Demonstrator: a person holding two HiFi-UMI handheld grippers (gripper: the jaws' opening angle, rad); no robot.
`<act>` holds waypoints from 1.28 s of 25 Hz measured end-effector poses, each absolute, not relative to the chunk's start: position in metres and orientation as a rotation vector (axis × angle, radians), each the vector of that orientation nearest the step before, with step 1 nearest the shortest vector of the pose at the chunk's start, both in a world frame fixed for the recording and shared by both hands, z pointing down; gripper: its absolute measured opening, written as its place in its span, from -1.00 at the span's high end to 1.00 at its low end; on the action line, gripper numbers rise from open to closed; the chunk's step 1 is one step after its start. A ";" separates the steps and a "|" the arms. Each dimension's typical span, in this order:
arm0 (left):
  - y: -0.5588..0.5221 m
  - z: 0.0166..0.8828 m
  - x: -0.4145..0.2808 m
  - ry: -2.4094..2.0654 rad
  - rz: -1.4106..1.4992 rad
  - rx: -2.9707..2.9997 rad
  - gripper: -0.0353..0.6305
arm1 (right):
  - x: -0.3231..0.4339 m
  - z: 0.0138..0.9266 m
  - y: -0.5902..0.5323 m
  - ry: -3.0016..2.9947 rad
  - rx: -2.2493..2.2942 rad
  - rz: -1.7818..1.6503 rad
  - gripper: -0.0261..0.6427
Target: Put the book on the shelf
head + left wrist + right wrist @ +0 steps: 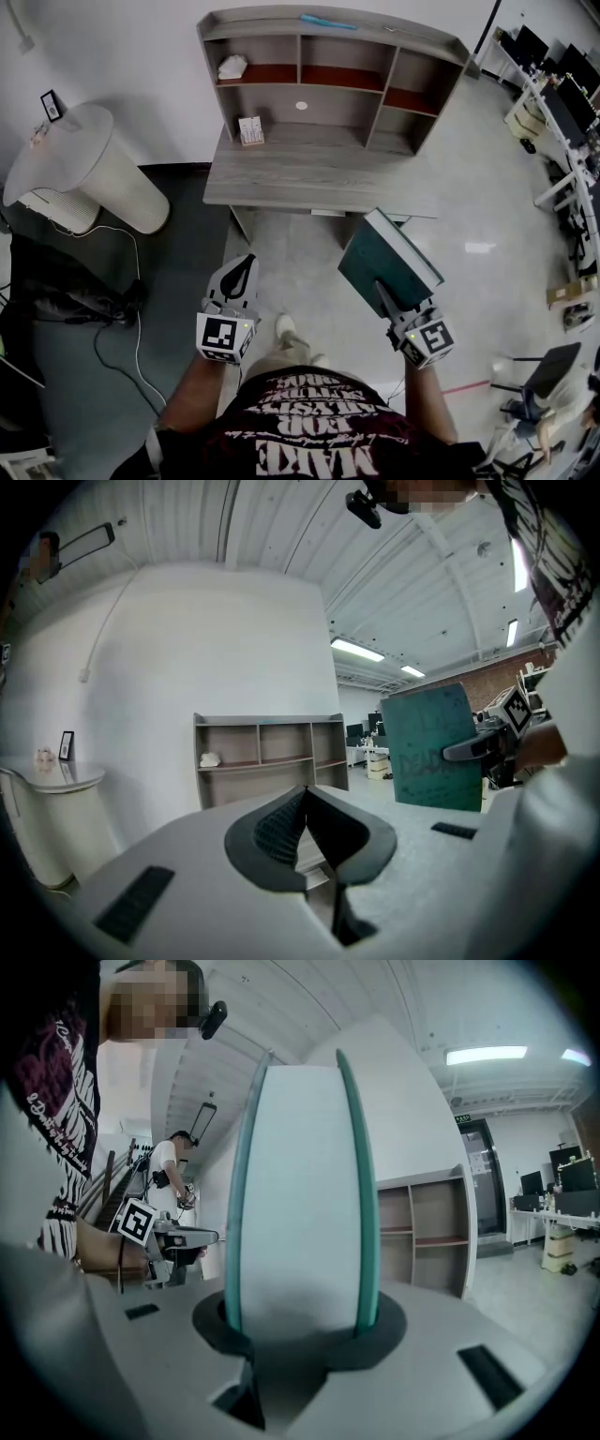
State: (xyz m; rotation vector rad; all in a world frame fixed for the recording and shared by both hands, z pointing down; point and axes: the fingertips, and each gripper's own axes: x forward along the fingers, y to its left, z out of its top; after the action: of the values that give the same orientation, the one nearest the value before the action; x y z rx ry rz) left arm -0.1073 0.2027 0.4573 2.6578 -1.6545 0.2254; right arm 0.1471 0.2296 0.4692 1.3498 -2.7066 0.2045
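Observation:
A thick teal hardcover book [389,255] is held up off the floor, my right gripper [386,298] shut on its near edge. In the right gripper view the book's white page block [300,1194] stands upright between the jaws and fills the middle. The grey desk with a shelf hutch [323,89] stands ahead against the wall, apart from both grippers, and appears as shelf [267,752] and shelf [422,1232]. My left gripper [242,274] hovers to the left at the same height, jaws shut [304,797] on nothing. The book [436,747] also shows in the left gripper view.
A white cylindrical appliance [89,169] stands left of the desk, with cables [103,319] on the dark floor mat. A small card [250,129], a white object [232,66] and a blue item [328,21] sit on the hutch. Desks and chairs [562,122] crowd the right.

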 end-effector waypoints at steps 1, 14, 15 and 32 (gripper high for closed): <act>0.201 0.457 -0.106 -1.649 0.226 2.662 0.88 | 0.146 0.469 0.228 -2.708 1.348 0.205 0.44; 0.170 0.460 -0.110 -1.611 0.242 2.682 0.88 | 0.137 0.465 0.194 -2.703 1.374 0.195 0.44; 0.167 0.461 -0.111 -1.609 0.242 2.681 0.88 | 0.135 0.465 0.190 -2.704 1.371 0.196 0.44; 0.098 0.471 -0.124 -1.520 0.217 2.691 0.88 | 0.111 0.464 0.127 -2.662 1.386 0.198 0.44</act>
State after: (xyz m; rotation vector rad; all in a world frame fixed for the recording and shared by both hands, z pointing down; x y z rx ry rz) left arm -0.1243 0.0975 0.4711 2.6912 -1.5200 0.2175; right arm 0.1106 0.1269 0.4636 1.3860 -2.6624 0.1975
